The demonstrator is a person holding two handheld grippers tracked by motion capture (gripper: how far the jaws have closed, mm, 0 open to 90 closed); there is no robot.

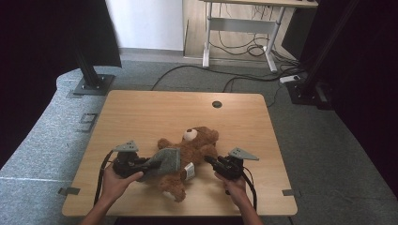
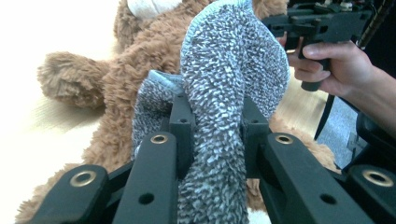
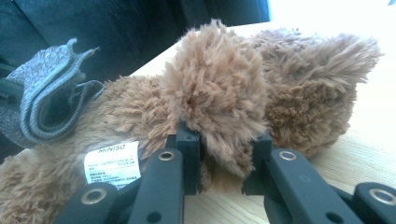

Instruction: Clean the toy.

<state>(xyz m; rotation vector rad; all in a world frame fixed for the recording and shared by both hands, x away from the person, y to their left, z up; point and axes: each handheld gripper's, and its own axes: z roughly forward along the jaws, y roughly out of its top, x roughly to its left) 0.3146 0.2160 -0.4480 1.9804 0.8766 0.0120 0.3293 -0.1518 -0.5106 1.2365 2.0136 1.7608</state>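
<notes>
A brown plush bear (image 1: 192, 152) is laid on its back across the near middle of a pale wooden worktop (image 1: 141, 112), with its head (image 1: 199, 137) turned toward the far edge and one leg (image 1: 172, 190) stretched toward the near edge. A white label (image 1: 189, 170) is sewn at its side. A grey knitted cloth (image 1: 165, 161) is draped over the bear's left half, as seen from above.

The left gripper (image 1: 149, 165) is held in the person's left hand (image 1: 117, 180) at the bear's left side, and its jaws are pinched on the cloth. In the left gripper view, a thick fold of the cloth (image 2: 224, 93) is seen squeezed between the two black jaws, rising above them, with the bear's fur (image 2: 116, 84) just behind it. The other hand (image 2: 336, 70) is seen farther off at the upper right there.

The right gripper (image 1: 209, 161) is held in the right hand (image 1: 233, 183) on the bear's other side, pointing toward it. In the right gripper view, its jaws are closed on a rounded furry limb of the bear (image 3: 219, 93), which is pressed between the pads. The label (image 3: 113, 163) is seen just left of that limb, and the cloth (image 3: 51, 98) is seen folded at the far left, lying against the bear's body.

A grey three-cornered plate is carried on top of each gripper, and a black cable is trailed from each toward the person.
</notes>
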